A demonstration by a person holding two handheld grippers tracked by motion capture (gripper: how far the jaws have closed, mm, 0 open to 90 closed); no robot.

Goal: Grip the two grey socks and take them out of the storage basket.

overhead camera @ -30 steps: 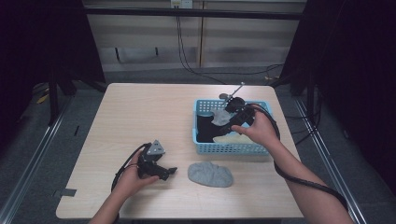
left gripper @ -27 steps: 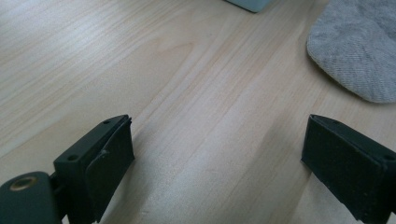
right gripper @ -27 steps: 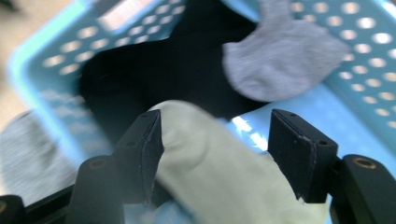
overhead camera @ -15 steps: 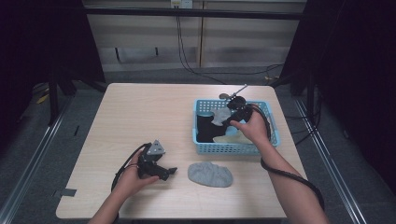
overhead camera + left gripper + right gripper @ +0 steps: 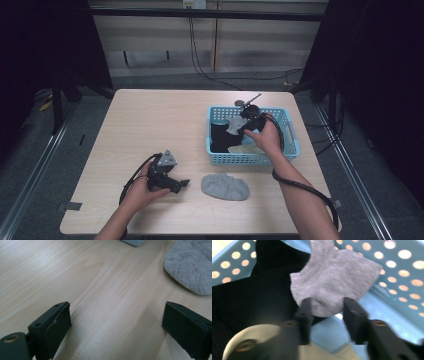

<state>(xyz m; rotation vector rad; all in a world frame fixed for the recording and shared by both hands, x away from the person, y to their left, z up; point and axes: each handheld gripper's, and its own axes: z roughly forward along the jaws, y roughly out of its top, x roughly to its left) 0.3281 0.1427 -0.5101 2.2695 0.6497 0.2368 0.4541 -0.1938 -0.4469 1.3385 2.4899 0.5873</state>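
Note:
My right gripper [image 5: 243,126] is inside the blue basket [image 5: 250,159], its jaws closed on a light grey sock [image 5: 232,123]. In the right gripper view the grey sock [image 5: 332,282] is pinched between the jaws of the right gripper [image 5: 327,308] and hangs above a black garment [image 5: 249,297] and a cream sock [image 5: 262,340]. My left gripper [image 5: 180,186] rests on the table at the front left, open, with nothing between its jaws. A second grey sock [image 5: 225,186] lies flat just right of it, and in the left gripper view this sock [image 5: 192,267] is beyond the left gripper [image 5: 116,320].
The basket's dotted wall [image 5: 402,270] stands close behind the held sock. The black garment [image 5: 219,137] fills the basket's left half, and the cream sock [image 5: 245,149] lies by its front wall. Cables trail from both grippers. The wooden table [image 5: 150,125] stretches left and far.
My right hand has shifted slightly left and back inside the basket, with the grey sock in its jaws. The left gripper and the sock on the table have stayed put.

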